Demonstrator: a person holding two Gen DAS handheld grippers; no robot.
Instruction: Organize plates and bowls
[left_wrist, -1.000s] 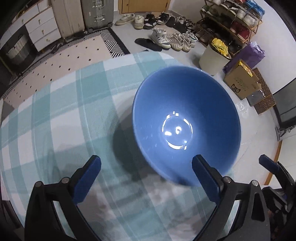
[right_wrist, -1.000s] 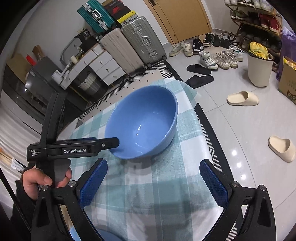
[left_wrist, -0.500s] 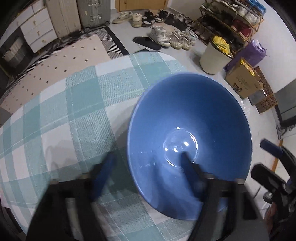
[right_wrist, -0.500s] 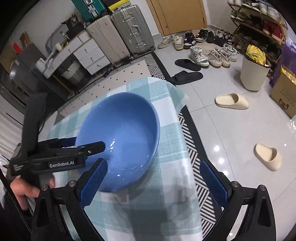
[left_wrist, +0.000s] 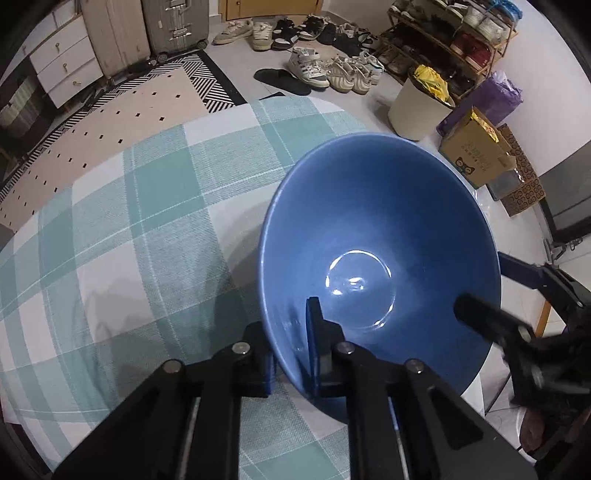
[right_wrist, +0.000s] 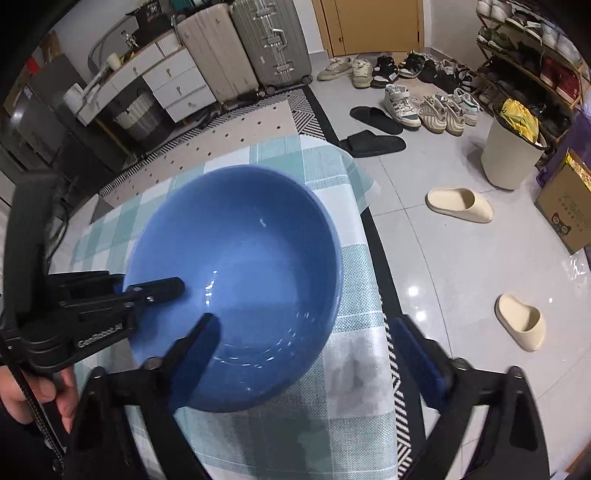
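Blue bowl (left_wrist: 380, 251) is sitting upright on the checked tablecloth (left_wrist: 129, 221), near the table's edge. Left gripper (left_wrist: 291, 354) is pinching its near rim, one pad inside, one outside. Right gripper (right_wrist: 306, 354) is hovering wide open w/ one finger over the bowl, gripping nothing. No plates or stack in view, so organizing looks barely begun.

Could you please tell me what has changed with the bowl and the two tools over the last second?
The left tool moved in and shut on the near rim of the blue bowl. The right tool came closer, one finger inside the bowl, still open. The bowl stayed on the checked tablecloth.
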